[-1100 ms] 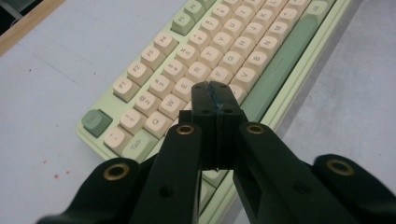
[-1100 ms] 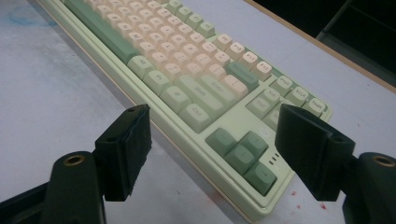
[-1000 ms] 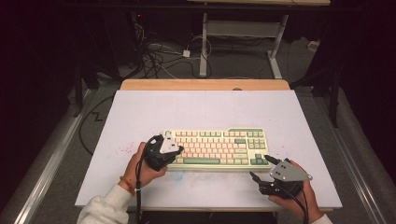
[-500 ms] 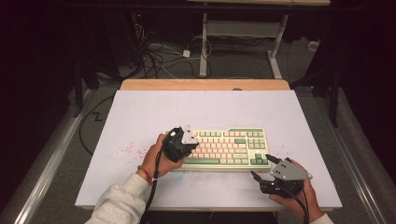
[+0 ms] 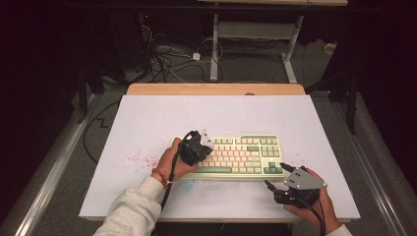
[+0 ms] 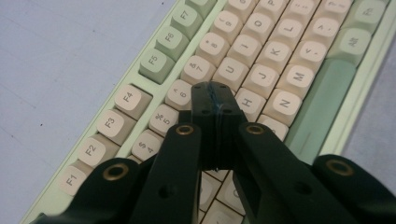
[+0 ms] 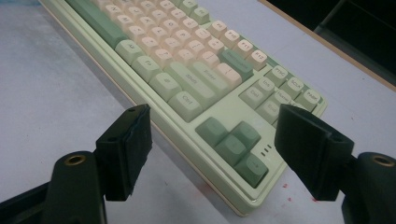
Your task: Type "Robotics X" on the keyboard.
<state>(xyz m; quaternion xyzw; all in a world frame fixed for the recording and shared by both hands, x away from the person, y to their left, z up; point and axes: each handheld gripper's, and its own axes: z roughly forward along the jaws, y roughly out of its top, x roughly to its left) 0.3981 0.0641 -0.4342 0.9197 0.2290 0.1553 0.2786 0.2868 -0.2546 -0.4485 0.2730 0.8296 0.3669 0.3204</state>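
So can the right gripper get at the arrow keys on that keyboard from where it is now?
Probably yes: the right gripper is open beside the keyboard, the arrow keys lie just ahead, nothing between.

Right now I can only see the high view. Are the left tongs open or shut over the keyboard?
Observer: Shut. In the left gripper view the left tongs have both tips pressed together, above the keyboard.
Operator: Which key are they near?
Observer: The tips sit between the 6 key and the H key, hiding what is beneath.
Operator: And the right tongs?
Observer: In the right gripper view the right tongs stand wide open, facing the keyboard's arrow-key corner.
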